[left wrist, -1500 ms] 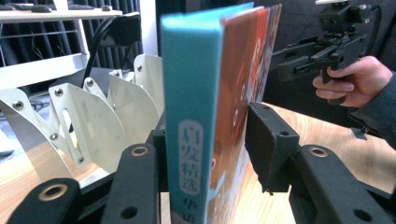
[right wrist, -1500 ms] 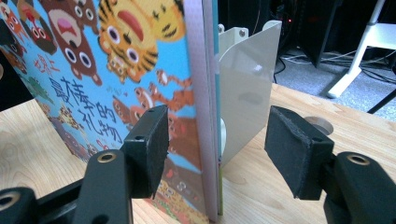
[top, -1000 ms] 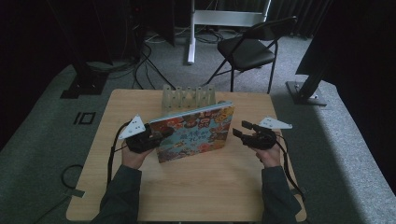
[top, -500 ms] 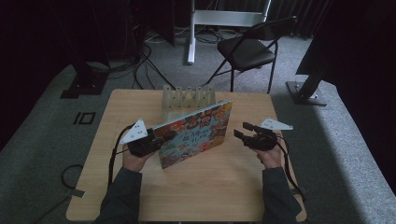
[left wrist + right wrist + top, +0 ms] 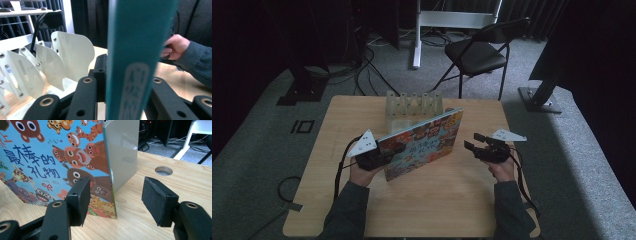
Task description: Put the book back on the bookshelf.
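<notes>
I am standing a picture book (image 5: 424,145) upright on its lower edge on the wooden surface (image 5: 362,210), just in front of the white slotted rack (image 5: 413,106). A second ago it was leaning flatter; now it is rising toward vertical, so it is getting ready for a rack slot. My left tongs (image 5: 384,154) are clamping the book's teal spine (image 5: 135,50), their jaws having just eased slightly. My right tongs (image 5: 473,141) are waiting open, empty, beside the book's free edge.
</notes>
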### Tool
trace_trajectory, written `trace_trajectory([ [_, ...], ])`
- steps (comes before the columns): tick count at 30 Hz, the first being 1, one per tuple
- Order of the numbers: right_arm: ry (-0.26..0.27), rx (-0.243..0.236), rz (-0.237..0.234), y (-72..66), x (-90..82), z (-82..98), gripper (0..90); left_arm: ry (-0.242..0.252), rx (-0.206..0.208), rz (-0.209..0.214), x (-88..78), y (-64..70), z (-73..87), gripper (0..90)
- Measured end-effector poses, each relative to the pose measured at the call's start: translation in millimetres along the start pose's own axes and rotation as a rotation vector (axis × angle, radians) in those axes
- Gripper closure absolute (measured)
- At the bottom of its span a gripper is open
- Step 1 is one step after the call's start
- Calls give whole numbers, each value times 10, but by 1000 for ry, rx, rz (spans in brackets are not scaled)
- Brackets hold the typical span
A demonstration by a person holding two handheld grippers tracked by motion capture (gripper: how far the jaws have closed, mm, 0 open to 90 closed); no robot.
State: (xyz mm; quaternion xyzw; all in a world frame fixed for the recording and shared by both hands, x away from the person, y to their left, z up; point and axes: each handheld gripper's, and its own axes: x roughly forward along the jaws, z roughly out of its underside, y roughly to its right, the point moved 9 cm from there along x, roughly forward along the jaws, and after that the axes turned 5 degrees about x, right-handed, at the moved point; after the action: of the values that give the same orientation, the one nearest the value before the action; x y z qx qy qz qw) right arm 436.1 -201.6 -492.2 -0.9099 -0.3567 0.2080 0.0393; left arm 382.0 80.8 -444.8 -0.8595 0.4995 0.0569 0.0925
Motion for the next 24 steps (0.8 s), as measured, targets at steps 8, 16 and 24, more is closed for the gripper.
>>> trace_trajectory([
  [8,1,8,5,46,-42,37,395,17,-6,32,72,43,6,662],
  [16,-6,23,16,96,-60,89,394,34,-31,21,99,18,10,668],
  [24,-26,25,26,119,-59,165,393,72,-56,40,112,24,17,672],
])
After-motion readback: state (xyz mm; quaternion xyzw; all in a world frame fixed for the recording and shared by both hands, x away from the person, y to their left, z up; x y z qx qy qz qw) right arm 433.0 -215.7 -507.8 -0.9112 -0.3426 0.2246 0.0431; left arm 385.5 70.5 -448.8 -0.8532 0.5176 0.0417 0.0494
